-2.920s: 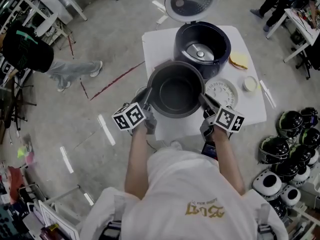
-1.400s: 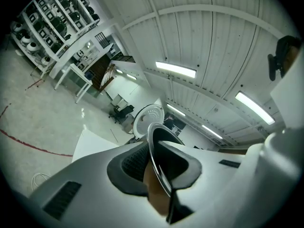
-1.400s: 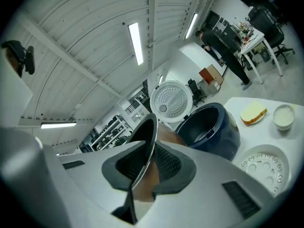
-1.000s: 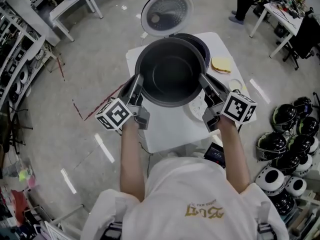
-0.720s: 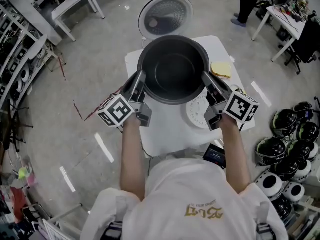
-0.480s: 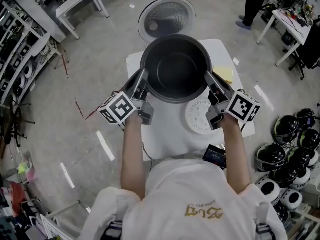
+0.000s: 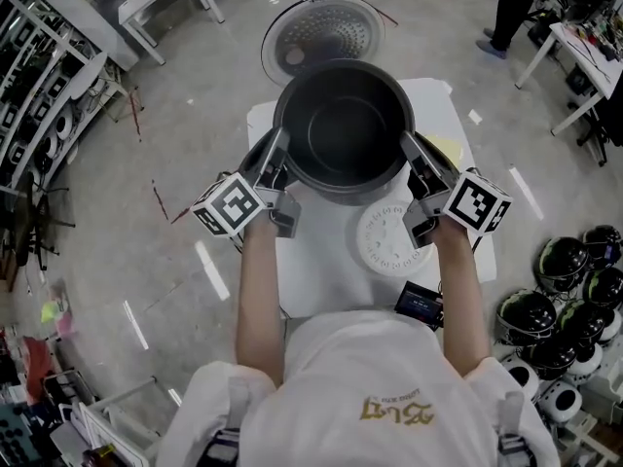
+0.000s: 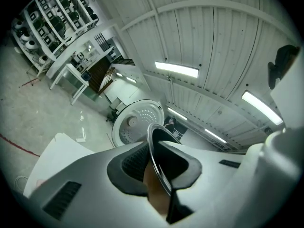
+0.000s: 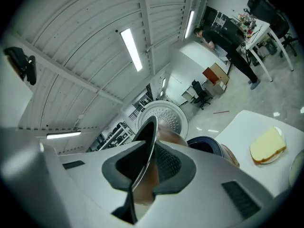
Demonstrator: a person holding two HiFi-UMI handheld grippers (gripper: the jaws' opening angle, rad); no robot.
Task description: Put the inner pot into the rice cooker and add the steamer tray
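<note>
Inner pot (image 7: 343,129) between left tongs (image 7: 275,156) and right tongs (image 7: 410,151), above table (image 7: 321,272)

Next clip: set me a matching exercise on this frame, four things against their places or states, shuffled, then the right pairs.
Things
1. dark round metal inner pot
2. white round perforated steamer tray
3. grey round rice cooker lid
4. pale yellow slab

Places or states
A. swung open, beyond the pot
B. on the white table, beyond the right gripper
C. rim clamped by the left gripper and right gripper
D. flat on the table, nearer the person than the pot

Pairs: 1-C, 2-D, 3-A, 4-B
</note>
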